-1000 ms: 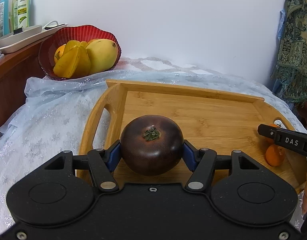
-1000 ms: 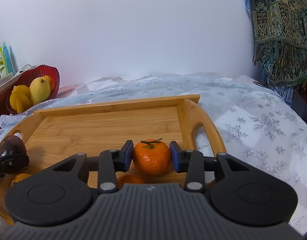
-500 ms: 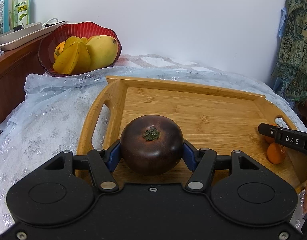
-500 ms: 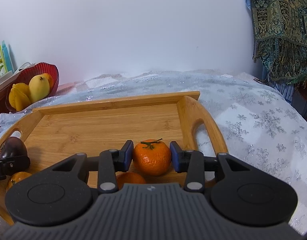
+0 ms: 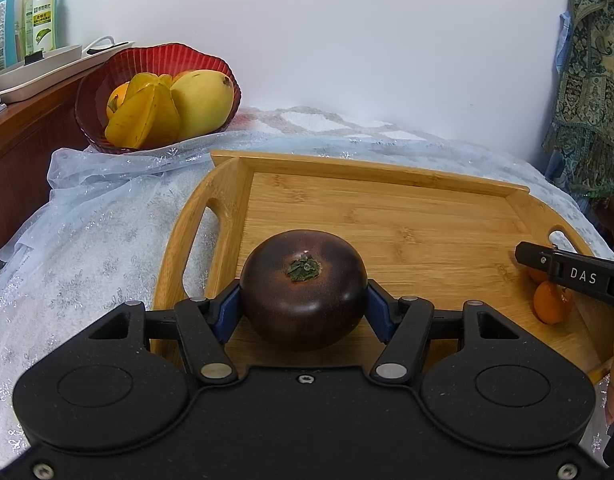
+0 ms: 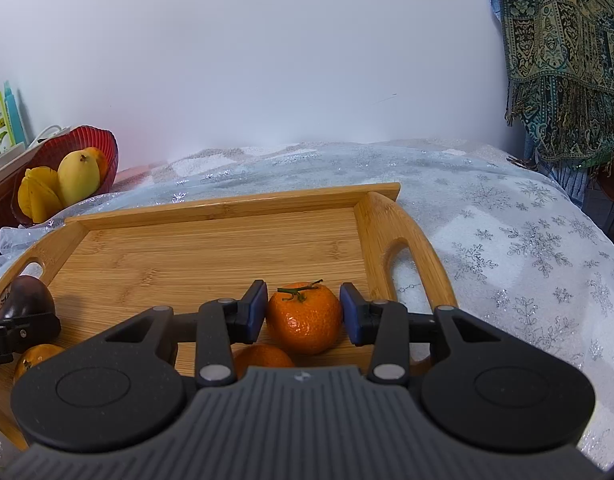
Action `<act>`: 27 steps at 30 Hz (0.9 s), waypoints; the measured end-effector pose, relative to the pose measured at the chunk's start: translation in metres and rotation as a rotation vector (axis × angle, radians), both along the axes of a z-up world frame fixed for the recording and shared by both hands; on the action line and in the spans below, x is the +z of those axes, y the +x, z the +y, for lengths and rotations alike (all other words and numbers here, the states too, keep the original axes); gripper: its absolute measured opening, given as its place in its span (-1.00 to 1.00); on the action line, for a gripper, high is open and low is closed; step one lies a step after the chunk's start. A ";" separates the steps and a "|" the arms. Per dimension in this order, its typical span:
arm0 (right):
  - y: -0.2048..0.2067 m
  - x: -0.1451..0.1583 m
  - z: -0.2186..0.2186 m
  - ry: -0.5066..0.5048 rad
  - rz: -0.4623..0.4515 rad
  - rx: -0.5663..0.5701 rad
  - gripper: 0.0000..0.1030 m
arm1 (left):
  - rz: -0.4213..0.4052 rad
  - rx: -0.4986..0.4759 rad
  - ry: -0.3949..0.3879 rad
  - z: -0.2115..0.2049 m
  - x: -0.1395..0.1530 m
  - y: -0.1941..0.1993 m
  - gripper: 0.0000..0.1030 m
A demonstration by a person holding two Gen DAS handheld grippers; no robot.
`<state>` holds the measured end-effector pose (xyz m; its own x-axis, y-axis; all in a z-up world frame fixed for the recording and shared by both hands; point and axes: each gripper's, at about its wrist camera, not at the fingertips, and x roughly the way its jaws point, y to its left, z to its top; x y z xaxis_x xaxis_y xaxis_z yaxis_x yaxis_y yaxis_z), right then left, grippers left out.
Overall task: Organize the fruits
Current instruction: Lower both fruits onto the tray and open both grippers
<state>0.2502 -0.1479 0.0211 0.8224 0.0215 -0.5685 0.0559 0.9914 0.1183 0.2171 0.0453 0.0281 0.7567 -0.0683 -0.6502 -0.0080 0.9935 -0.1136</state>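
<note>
My left gripper (image 5: 303,312) is shut on a dark purple round fruit (image 5: 303,294) with a green calyx, held just above the left part of the wooden tray (image 5: 387,184). My right gripper (image 6: 303,312) is shut on an orange mandarin (image 6: 304,318) with a stem, above the tray's right end (image 6: 227,204). A second mandarin (image 6: 263,358) lies on the tray right under it, and a third (image 6: 33,356) lies at the front left. The dark fruit also shows in the right wrist view (image 6: 23,300). The red fruit bowl (image 5: 95,80) holds a mango, a starfruit and an orange at the back left.
The tray rests on a white snowflake cloth (image 6: 527,248). A wooden shelf (image 5: 15,136) with a white dish and bottles (image 5: 41,12) stands left of the bowl. A patterned shawl (image 6: 567,60) hangs at the right. A white wall is behind.
Both grippers have risen slightly with their fruits still held; the tray and bowl look a little lower and farther in both views.
</note>
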 end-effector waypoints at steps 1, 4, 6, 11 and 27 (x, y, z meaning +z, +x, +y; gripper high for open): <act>0.000 0.000 0.000 0.001 0.000 0.000 -0.08 | 0.000 0.000 0.000 0.000 0.000 0.000 0.19; 0.000 0.000 0.000 0.000 0.000 0.001 -0.08 | 0.000 0.000 0.001 0.000 0.000 -0.001 0.19; 0.000 0.000 0.000 0.002 -0.002 0.000 -0.08 | 0.000 -0.001 0.002 0.000 0.000 -0.001 0.19; -0.001 0.001 -0.001 0.001 -0.007 -0.002 -0.07 | -0.002 -0.002 0.003 -0.001 0.000 -0.001 0.19; -0.011 0.010 0.005 -0.007 -0.050 -0.007 0.25 | -0.074 -0.022 0.067 -0.009 0.014 -0.015 0.24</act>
